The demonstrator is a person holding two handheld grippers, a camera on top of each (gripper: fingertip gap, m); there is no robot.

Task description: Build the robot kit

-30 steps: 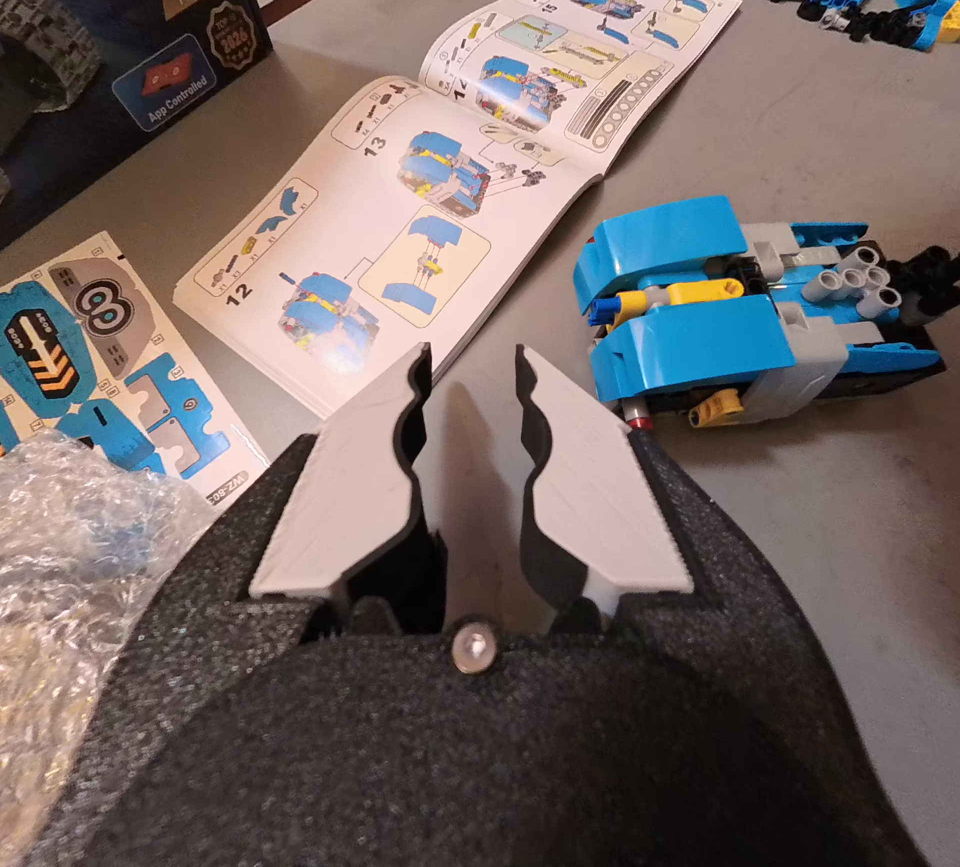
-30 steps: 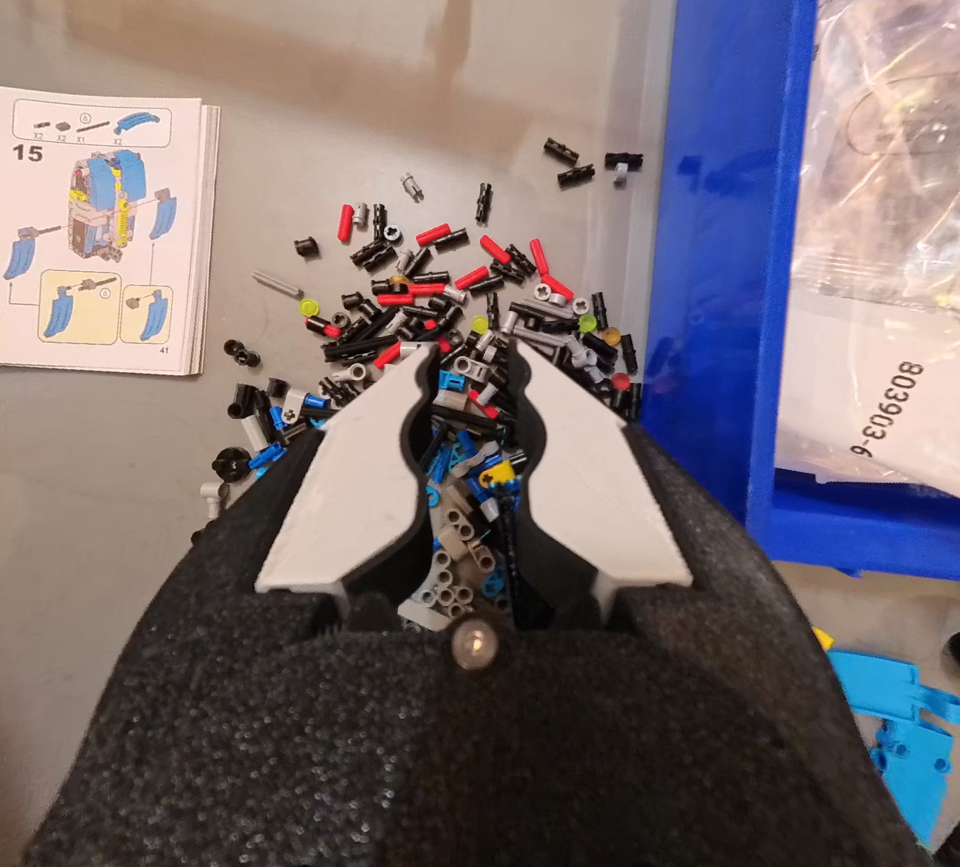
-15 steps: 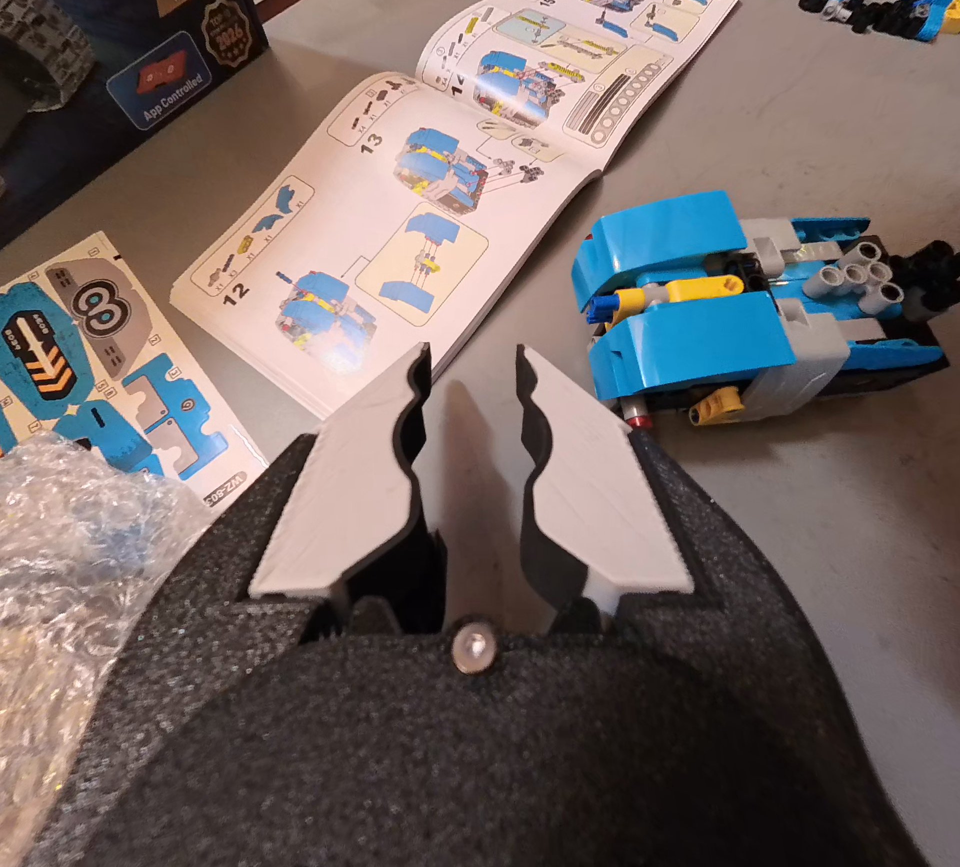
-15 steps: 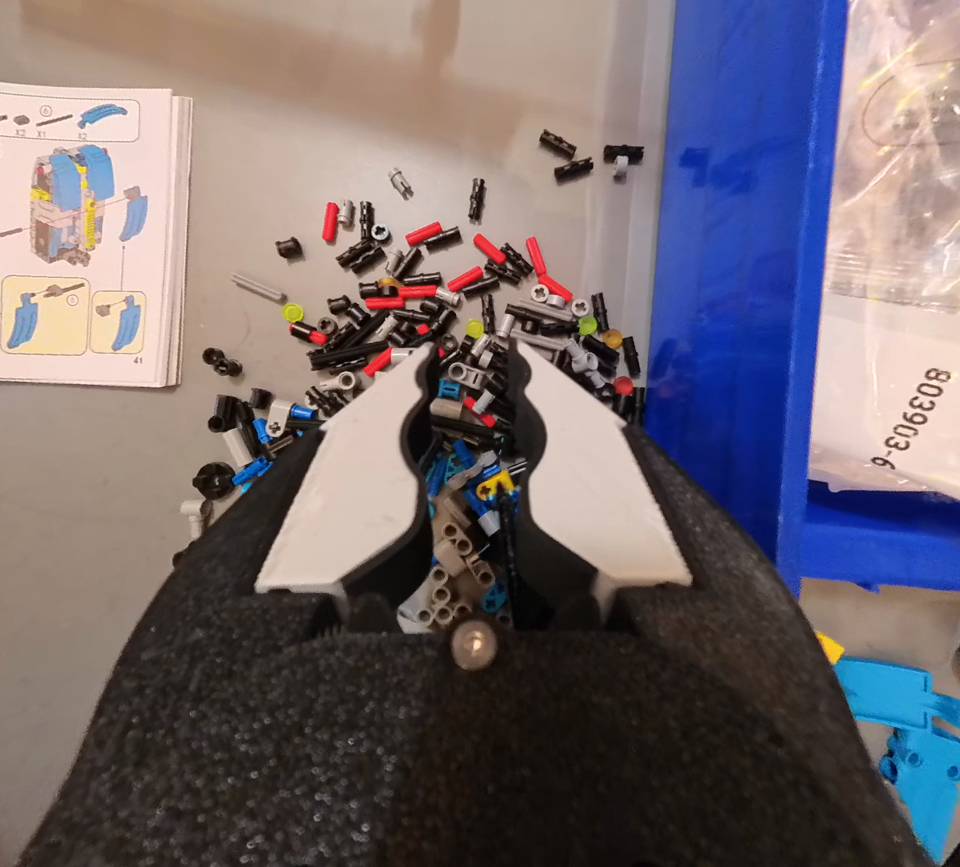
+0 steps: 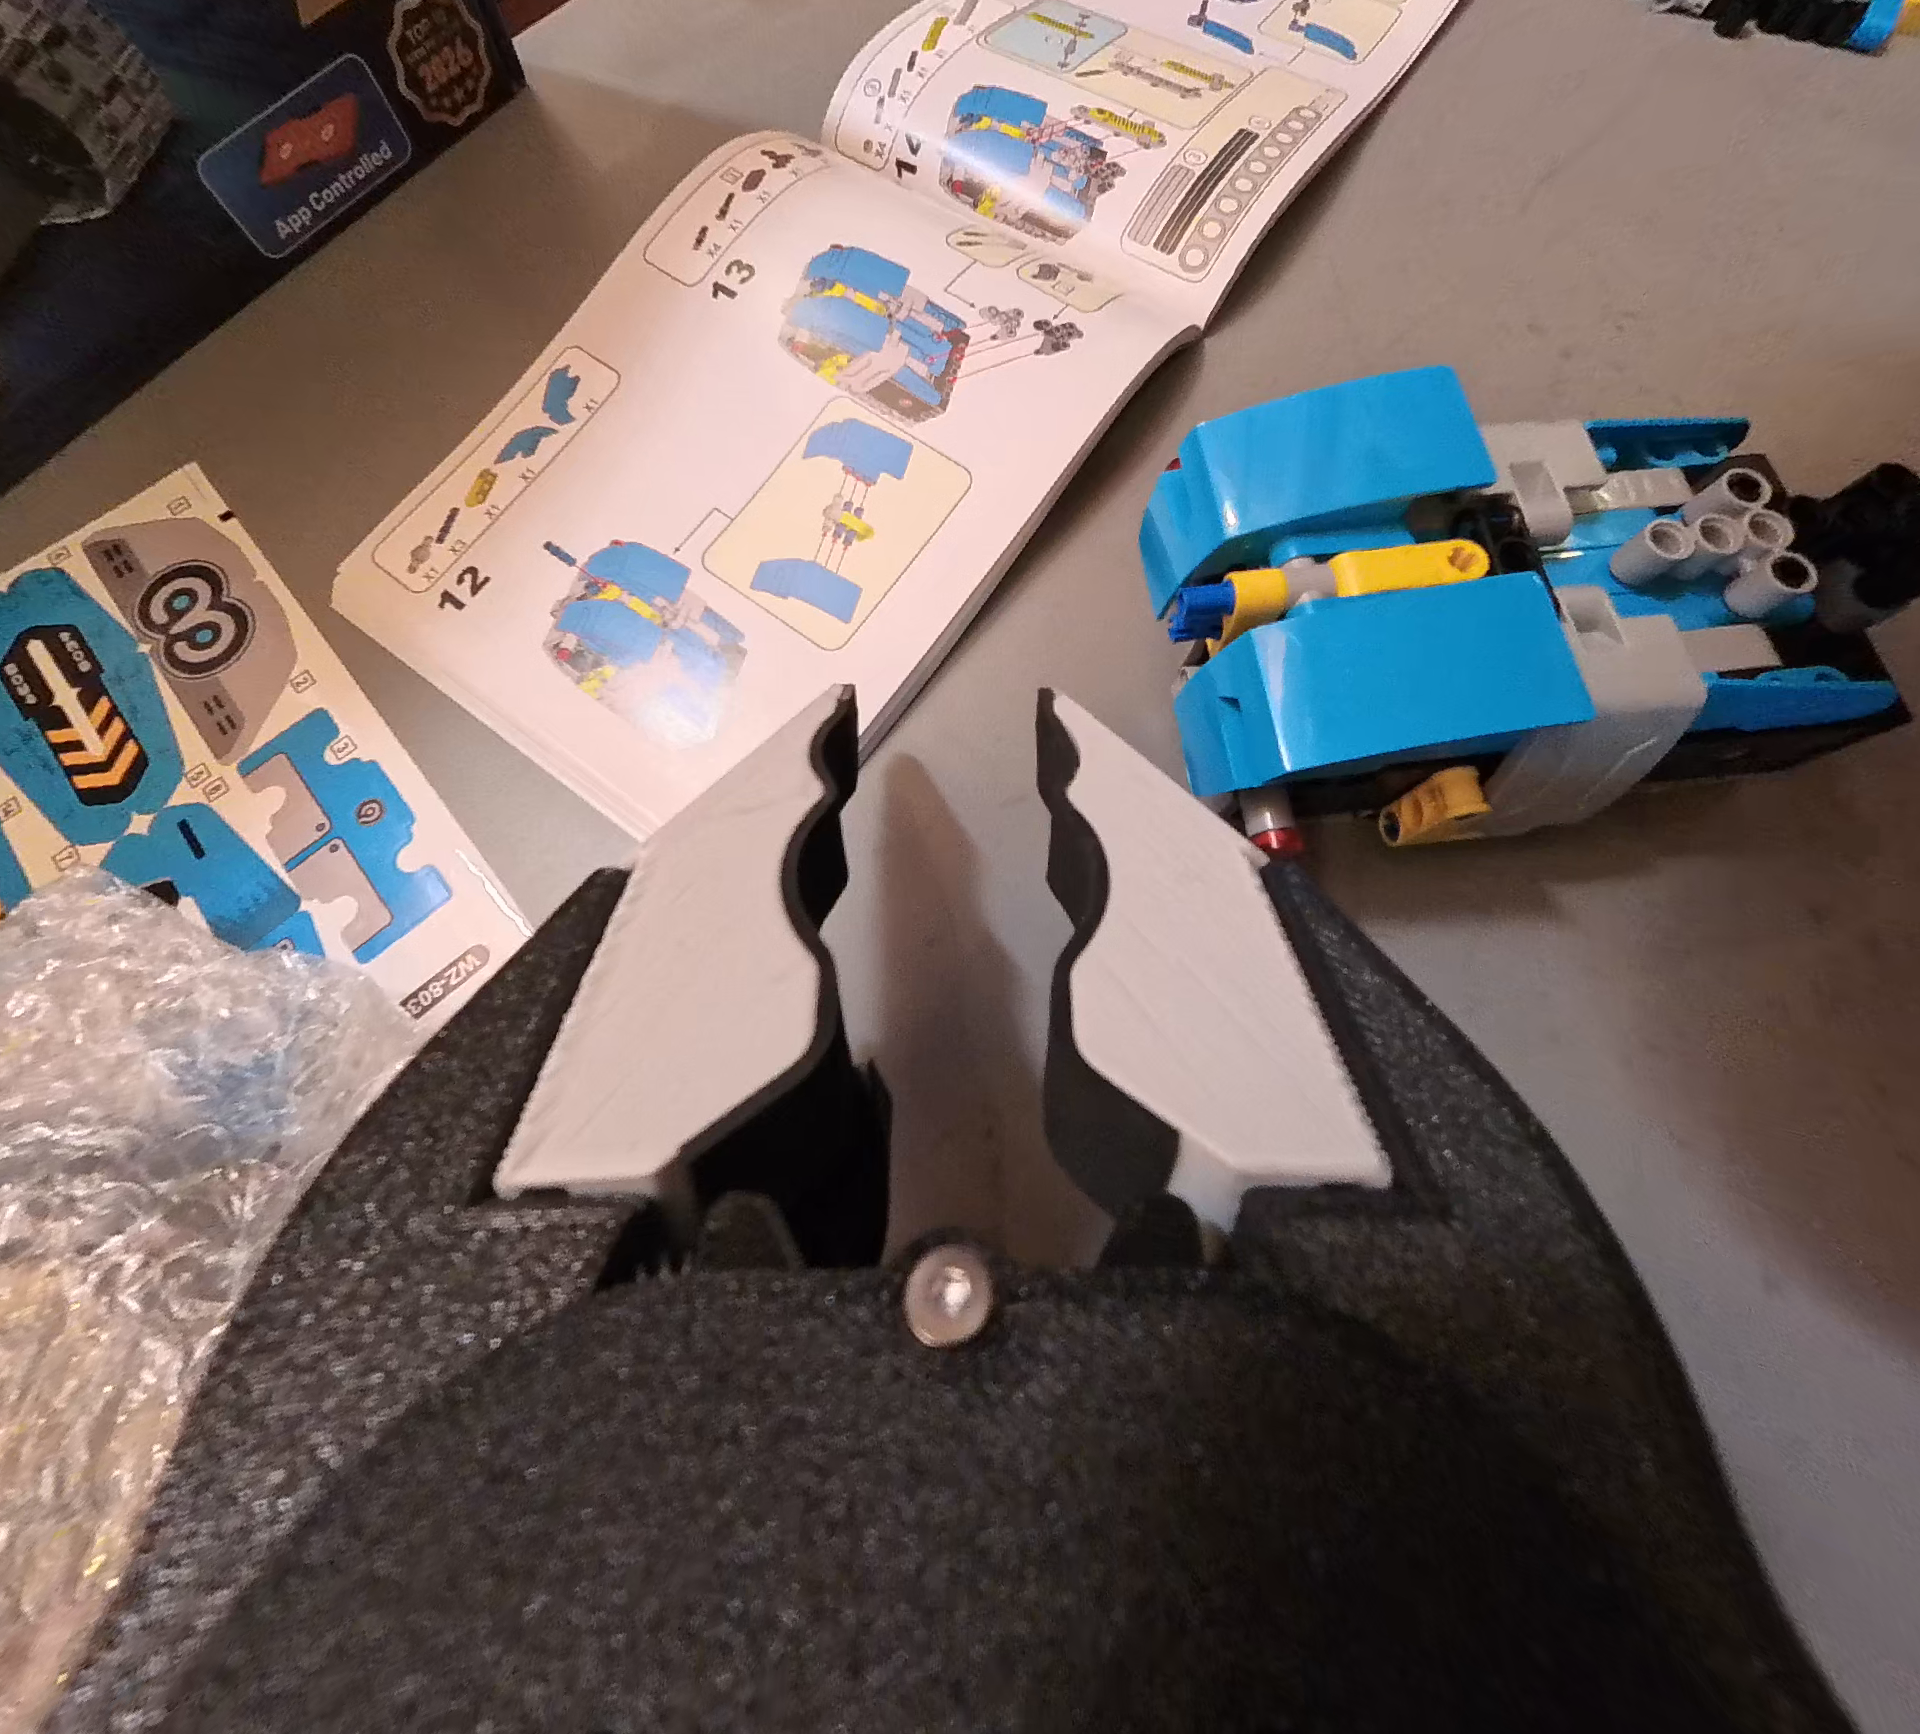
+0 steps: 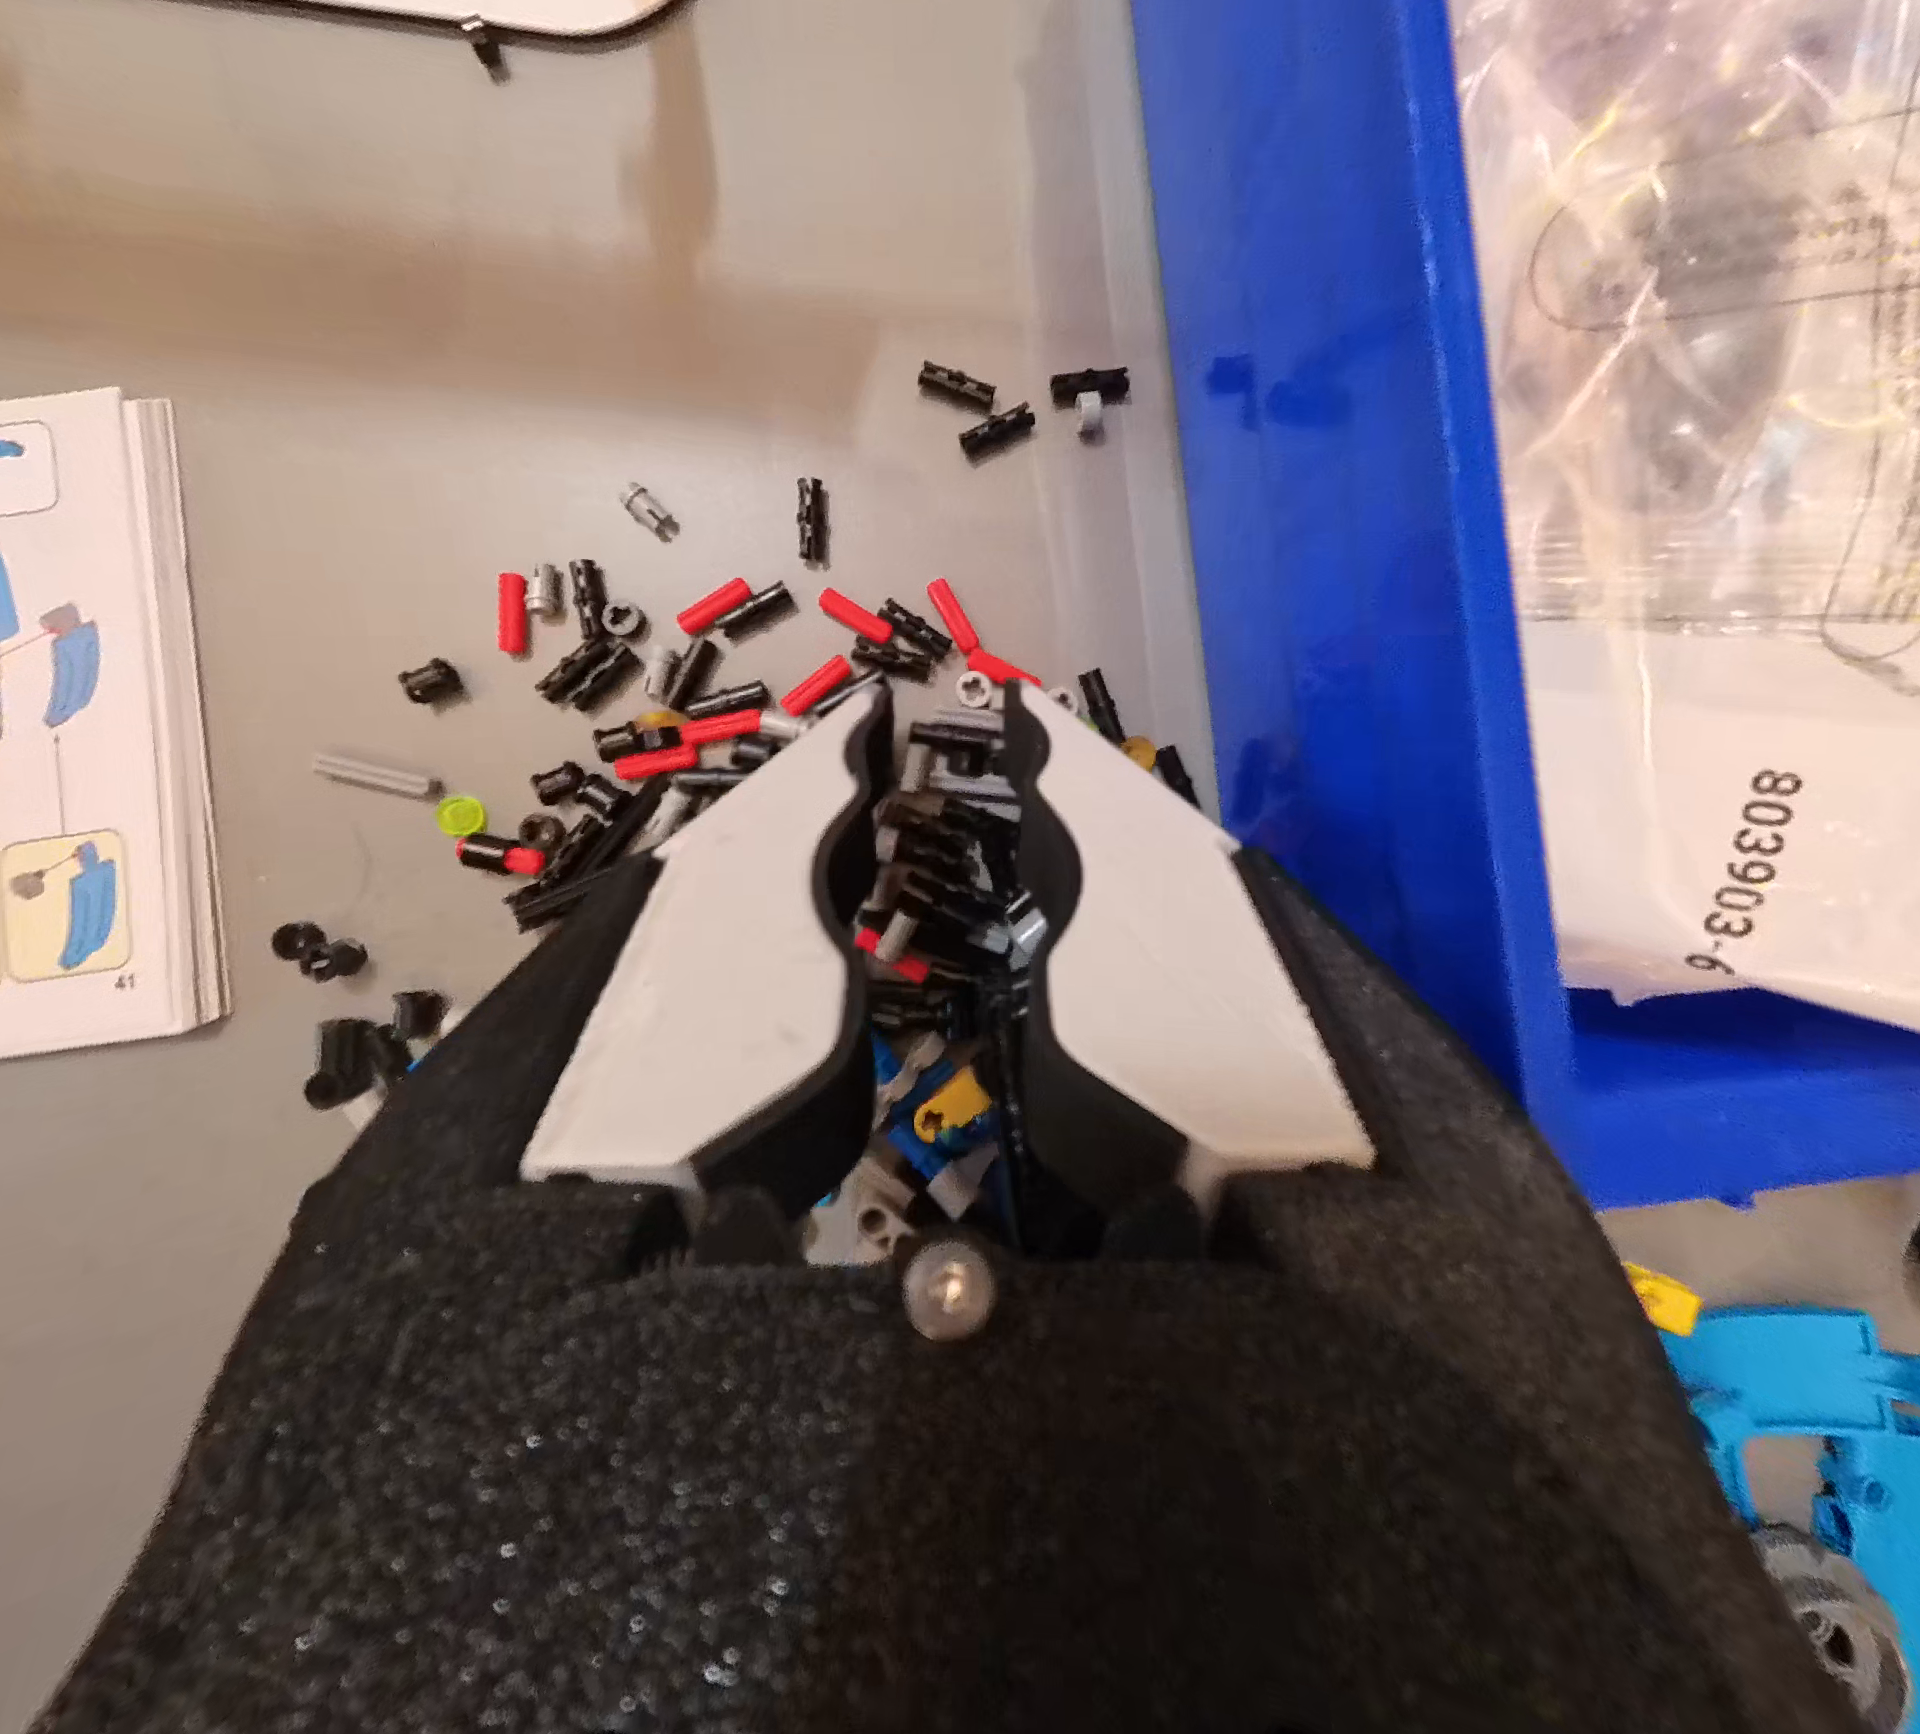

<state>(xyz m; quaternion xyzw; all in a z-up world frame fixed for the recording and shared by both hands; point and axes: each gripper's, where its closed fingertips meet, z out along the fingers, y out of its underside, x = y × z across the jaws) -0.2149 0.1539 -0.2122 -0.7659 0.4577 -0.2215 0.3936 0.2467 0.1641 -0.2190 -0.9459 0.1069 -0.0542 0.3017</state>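
- Left wrist view: left tool (image 5: 945, 718) spread apart, empty, above bare grey surface (image 5: 1558, 1113). Just ahead, open instruction booklet (image 5: 831, 396); to the right, part-built blue toy vehicle (image 5: 1455, 645). Sticker sheet (image 5: 187, 728) and bubble wrap (image 5: 125, 1113) at left, dark box (image 5: 208, 74) behind.
- Right wrist view: right tool (image 6: 948, 702) spread narrowly, gripping nothing, low over heap of small black, red and grey pins (image 6: 727, 697). Blue bin (image 6: 1340, 437) just right, holding clear plastic bags (image 6: 1714, 334).
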